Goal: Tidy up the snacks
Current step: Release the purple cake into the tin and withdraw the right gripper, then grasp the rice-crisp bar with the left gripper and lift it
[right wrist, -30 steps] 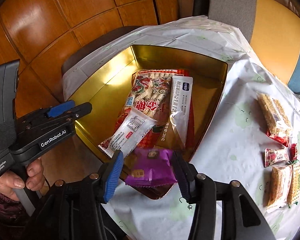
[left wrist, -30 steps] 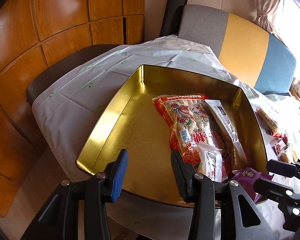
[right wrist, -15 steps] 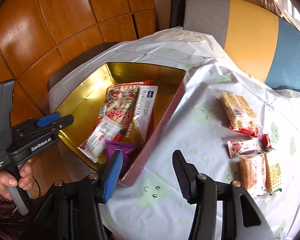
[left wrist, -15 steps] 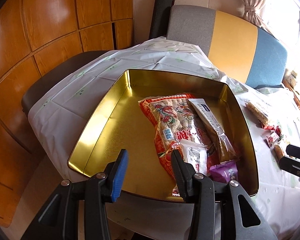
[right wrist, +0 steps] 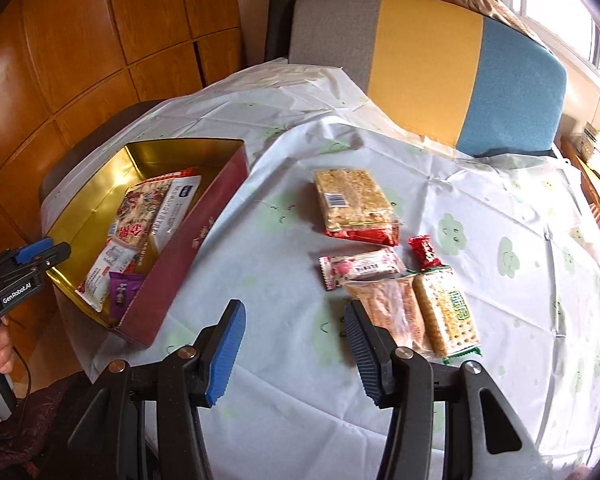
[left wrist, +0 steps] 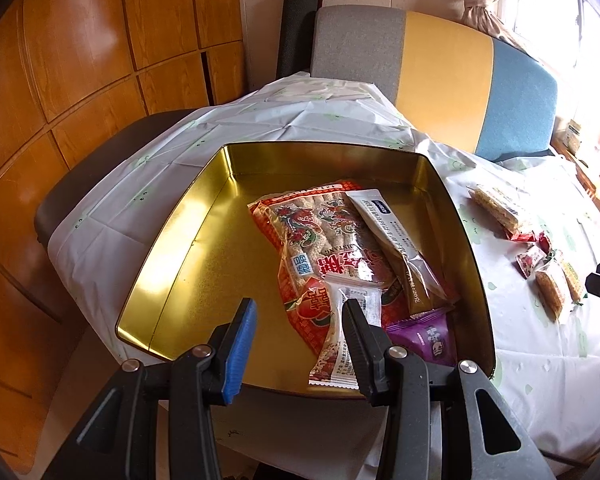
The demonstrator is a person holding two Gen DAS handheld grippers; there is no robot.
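A gold-lined tin box (left wrist: 172, 248) with dark red outer walls (right wrist: 188, 256) sits on the table's left side. It holds a big red cracker bag (left wrist: 320, 240), a white-and-brown sachet (left wrist: 396, 240), a small white packet (left wrist: 340, 320) and a purple packet (left wrist: 432, 336). Several loose snacks lie on the cloth: a rice-cracker pack (right wrist: 352, 204), a pink candy bar (right wrist: 360, 266), a small red candy (right wrist: 424, 252) and two biscuit packs (right wrist: 420, 312). My left gripper (left wrist: 300, 344) is open and empty above the box's near edge. My right gripper (right wrist: 296, 344) is open and empty, just left of the biscuit packs.
A white tablecloth with green prints (right wrist: 500, 280) covers the round table. A grey, yellow and blue chair back (right wrist: 420, 60) stands behind it. Wooden wall panels (left wrist: 80, 80) are on the left. A dark chair seat (left wrist: 100, 160) sits beside the box.
My right gripper let go of the purple packet in the box and swung right over the cloth toward the loose snacks. My left gripper drew back slightly from the box.
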